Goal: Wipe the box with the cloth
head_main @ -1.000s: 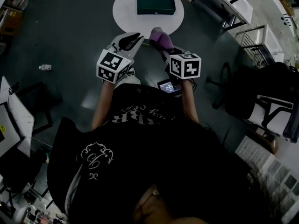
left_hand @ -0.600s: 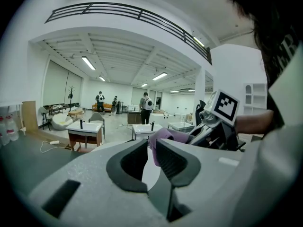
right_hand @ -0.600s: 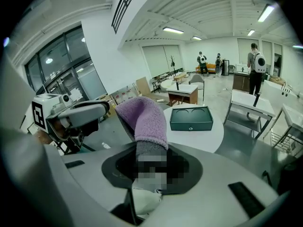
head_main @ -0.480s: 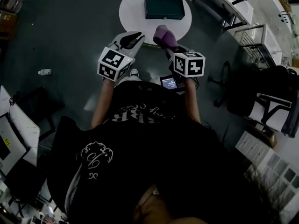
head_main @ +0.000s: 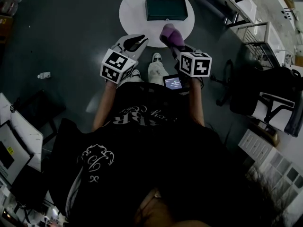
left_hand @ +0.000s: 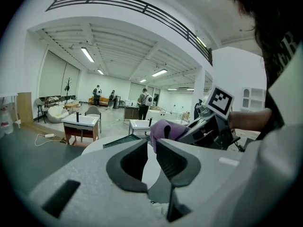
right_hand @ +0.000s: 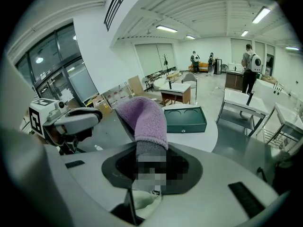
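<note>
The step in hand looks like the approach: the person stands short of the round white surface (head_main: 130,13), and the cloth (right_hand: 142,119) has not yet touched the box (head_main: 166,8). The right claw (right_hand: 151,161) is clamped on the lower end of the purple cloth, whose fluffy free end stands up past the jaw tips. The left claw (left_hand: 151,148) holds nothing; its jaws stand a narrow slit apart, with the surface showing through the gap.

The dark green box lies alone toward the far side of the surface, well apart from both claws.

To wipe well, the right claw would probably need to tip forward so that the loose end of the cloth, not the hard jaw tips, meets the lid. Long strokes along the lid seem the safer choice. The surface looks smooth, so the box may slide under pressure — the free left claw could brace one short side, or press lightly on a corner, while the cloth passes. Only a short length of cloth sticks out, so a light touch should keep it from folding back.

As for what it holds, the box is shut: its lid shows two round sunken shapes and a small pale clasp on the near wall — the inside cannot be seen.
</note>
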{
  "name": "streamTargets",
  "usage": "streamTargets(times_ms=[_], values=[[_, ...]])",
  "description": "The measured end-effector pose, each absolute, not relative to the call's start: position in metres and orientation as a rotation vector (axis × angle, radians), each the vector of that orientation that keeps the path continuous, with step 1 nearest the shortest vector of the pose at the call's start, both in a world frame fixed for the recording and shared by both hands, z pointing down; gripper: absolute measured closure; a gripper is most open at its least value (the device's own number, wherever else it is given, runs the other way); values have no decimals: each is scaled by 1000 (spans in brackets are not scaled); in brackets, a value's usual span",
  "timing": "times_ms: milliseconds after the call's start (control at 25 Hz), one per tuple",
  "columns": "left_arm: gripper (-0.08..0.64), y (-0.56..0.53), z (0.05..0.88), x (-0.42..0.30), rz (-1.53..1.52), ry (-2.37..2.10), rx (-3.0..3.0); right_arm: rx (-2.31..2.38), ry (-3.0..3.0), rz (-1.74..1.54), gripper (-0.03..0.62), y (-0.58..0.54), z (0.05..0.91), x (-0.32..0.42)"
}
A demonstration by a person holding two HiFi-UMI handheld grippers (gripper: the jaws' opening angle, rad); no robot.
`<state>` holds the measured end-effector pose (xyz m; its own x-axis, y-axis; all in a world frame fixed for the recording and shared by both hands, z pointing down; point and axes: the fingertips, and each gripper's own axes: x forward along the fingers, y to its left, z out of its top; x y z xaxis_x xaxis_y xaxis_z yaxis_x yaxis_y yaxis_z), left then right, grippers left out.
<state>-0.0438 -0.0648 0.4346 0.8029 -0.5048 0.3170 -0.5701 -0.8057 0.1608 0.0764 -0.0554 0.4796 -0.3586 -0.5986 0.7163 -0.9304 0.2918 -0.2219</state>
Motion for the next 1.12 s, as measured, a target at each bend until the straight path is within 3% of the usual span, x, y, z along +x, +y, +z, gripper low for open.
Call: streamTargets(times_ms=[760, 1120], values=[[494, -194, 441, -18, 414, -1019, 2640, 1150, -1984, 658, 492, -228, 515, 125], [494, -226, 447, -6, 470, -1065, 2588, 926, -1959, 583, 492, -299, 562, 101]])
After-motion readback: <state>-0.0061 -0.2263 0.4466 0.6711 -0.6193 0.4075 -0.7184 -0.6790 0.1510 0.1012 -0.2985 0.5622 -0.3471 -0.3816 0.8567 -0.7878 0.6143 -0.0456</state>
